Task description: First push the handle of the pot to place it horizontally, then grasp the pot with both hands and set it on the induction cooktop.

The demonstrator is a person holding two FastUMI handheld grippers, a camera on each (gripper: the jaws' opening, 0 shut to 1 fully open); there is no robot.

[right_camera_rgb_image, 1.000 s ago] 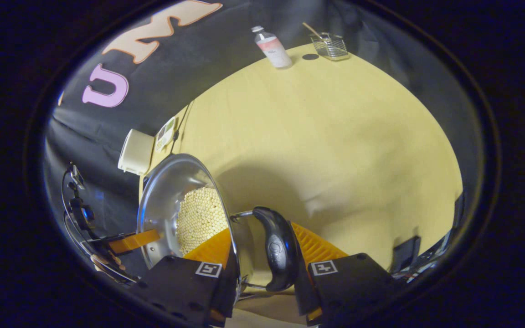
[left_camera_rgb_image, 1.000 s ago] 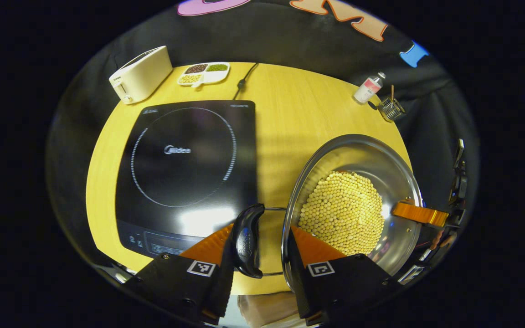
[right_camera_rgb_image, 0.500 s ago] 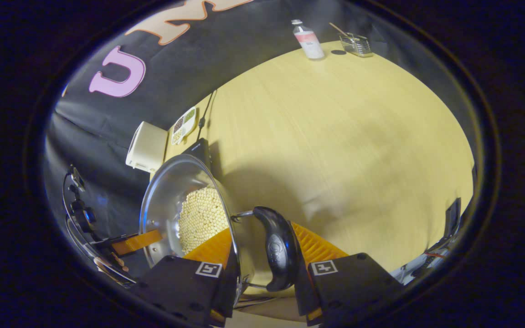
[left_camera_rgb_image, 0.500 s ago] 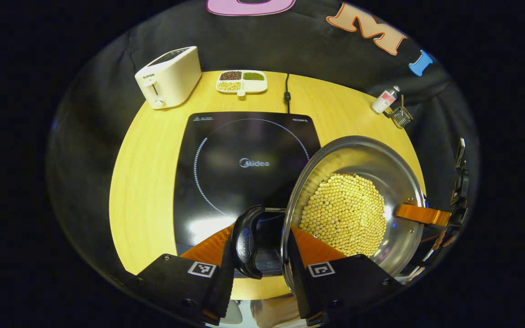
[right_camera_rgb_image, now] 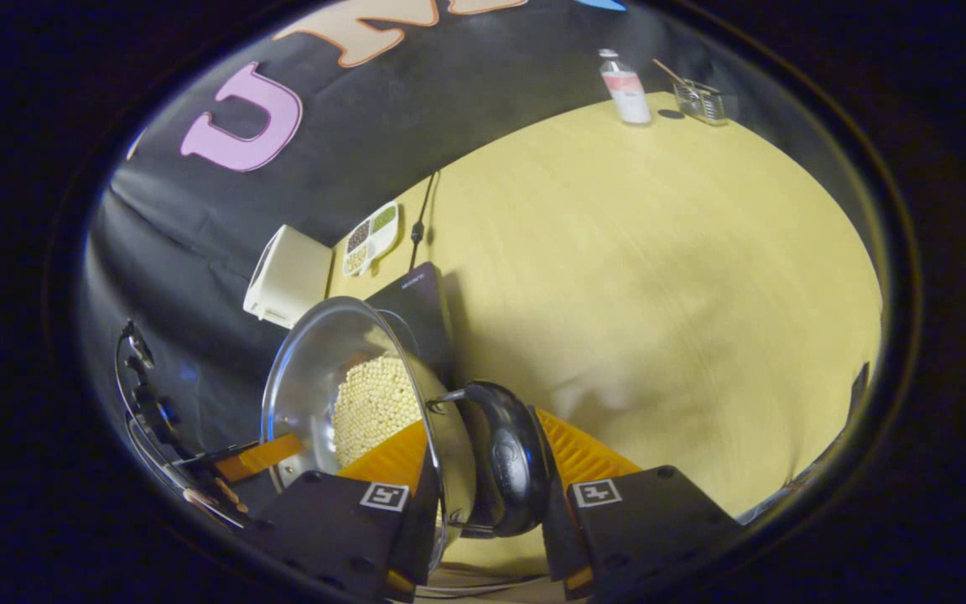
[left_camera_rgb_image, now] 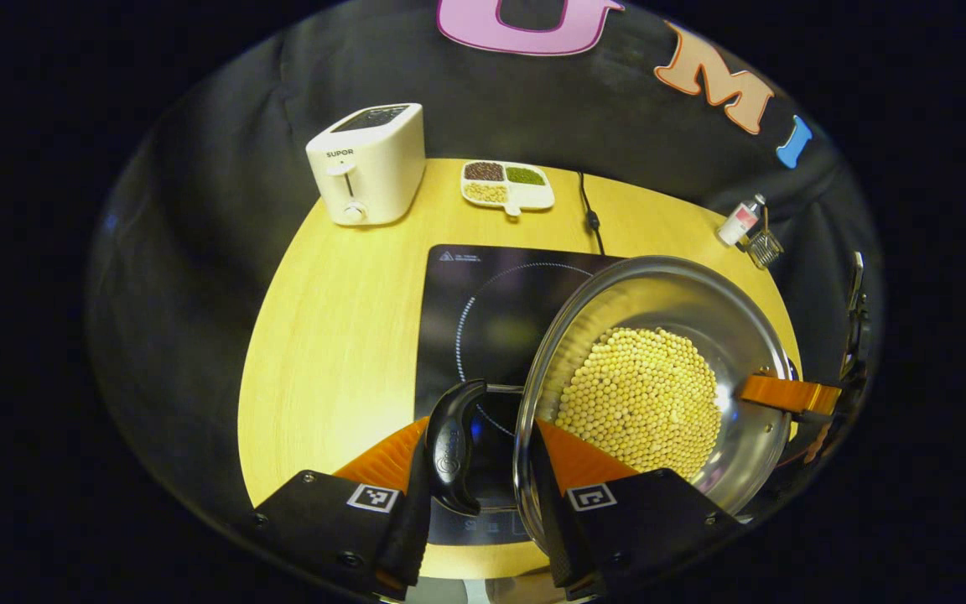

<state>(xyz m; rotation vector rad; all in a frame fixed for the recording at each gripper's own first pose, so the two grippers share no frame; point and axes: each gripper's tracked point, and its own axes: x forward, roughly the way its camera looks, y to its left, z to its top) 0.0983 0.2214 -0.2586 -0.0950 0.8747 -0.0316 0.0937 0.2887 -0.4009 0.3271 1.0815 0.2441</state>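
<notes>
I am on the carry: the pot, loaded with pale beans, hangs between my two grippers, partly over the induction cooktop, and by my reckoning the next move calls for centring it over the ring and lowering it level. My left gripper is narrowed around the left handle and the pot wall, pinching both. My right gripper clamps the right handle and rim likewise.

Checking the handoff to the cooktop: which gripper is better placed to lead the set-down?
Left, probably. The left gripper grips the pot on the side over the cooktop; the right gripper is over bare table.
</notes>
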